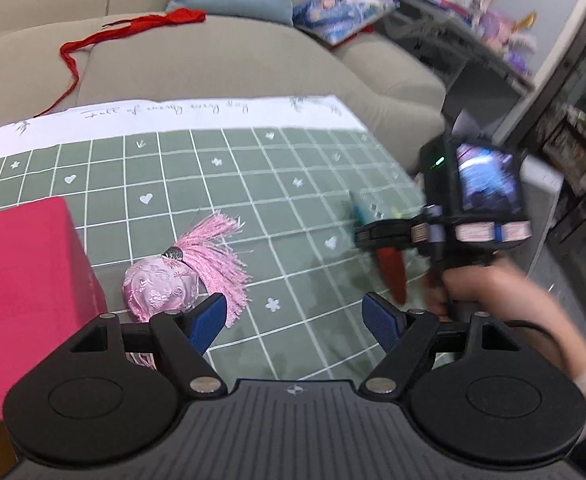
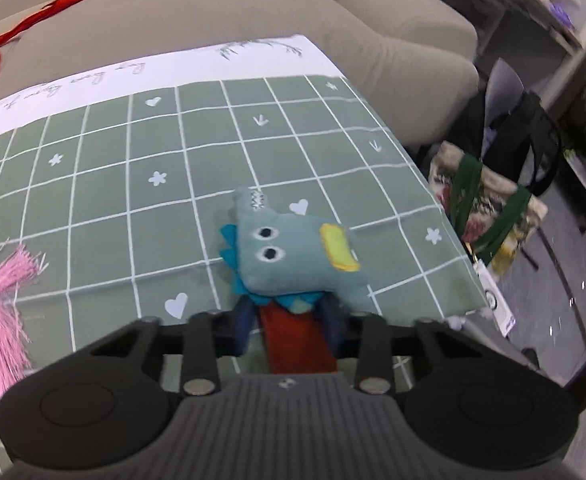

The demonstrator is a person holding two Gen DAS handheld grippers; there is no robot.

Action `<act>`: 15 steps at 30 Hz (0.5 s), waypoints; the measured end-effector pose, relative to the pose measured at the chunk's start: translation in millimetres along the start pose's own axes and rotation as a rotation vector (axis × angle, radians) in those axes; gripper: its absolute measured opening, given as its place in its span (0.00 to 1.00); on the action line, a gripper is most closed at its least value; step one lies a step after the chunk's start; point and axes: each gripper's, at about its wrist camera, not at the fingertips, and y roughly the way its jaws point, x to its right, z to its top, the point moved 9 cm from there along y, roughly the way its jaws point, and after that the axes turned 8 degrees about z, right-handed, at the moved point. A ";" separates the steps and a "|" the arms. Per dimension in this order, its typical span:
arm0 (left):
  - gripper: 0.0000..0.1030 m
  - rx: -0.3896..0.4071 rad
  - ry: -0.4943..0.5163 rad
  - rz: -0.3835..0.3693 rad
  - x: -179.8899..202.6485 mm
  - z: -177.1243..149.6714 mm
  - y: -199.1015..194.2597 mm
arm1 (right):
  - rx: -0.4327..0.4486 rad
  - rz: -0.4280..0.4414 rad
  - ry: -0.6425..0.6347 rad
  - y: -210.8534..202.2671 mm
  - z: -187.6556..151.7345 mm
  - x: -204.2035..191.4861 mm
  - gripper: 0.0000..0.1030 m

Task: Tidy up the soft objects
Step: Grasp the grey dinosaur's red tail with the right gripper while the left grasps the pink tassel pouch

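Right wrist view: right gripper [image 2: 287, 322] has its jaws narrowed around the lower end of a teal plush toy [image 2: 293, 254], either side of the toy's red strip [image 2: 303, 346]. Blue pads sit against the toy's spiky fringe; grip looks made or all but made. Toy lies on the green grid cloth [image 2: 133, 184], near the cloth's right edge, face up, eyes and yellow patch showing.

Left wrist view: left gripper [image 1: 293, 320] is wide open, nothing between the jaws. Its left finger [image 1: 209, 320] sits just beside a pink tasselled pouch [image 1: 161, 288], which rests on the cloth close to a pink box [image 1: 29, 288] at the left margin. Whether the finger touches the pouch: cannot tell. A red ribbon [image 1: 105, 40] lies well apart on the beige sofa [image 1: 213, 64] behind.

Progress, by judgement: early. Box contents not visible; no item confirmed stowed. Teal toy appears at pick-up stage; pouch not yet gripped; ribbon untouched. Box is presumably the destination, but that is inference only. Outstanding: lift toy, grip pouch, collect ribbon, deposit all.

Writing: cursive script runs along the cloth's white border [image 1: 165, 112], seen upside down. First word looks like "Full"; remainder not legible. No brand marks readable on grippers or toy.
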 end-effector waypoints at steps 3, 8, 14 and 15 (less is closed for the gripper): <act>0.88 -0.025 0.055 0.054 3.1 -3.7 20.1 | 0.019 -0.005 -0.049 -0.2 -2.7 -0.5 0.27; 0.88 -0.051 0.143 0.197 -0.1 -4.3 55.9 | 0.012 0.050 -0.051 -3.4 -2.2 2.8 0.24; 0.88 -0.089 0.270 0.391 -5.2 4.2 93.7 | -0.024 0.181 0.002 -7.3 -3.4 2.1 0.23; 0.87 -0.106 0.289 0.411 -5.8 3.8 100.5 | -0.030 0.202 0.007 -8.2 -3.5 1.5 0.23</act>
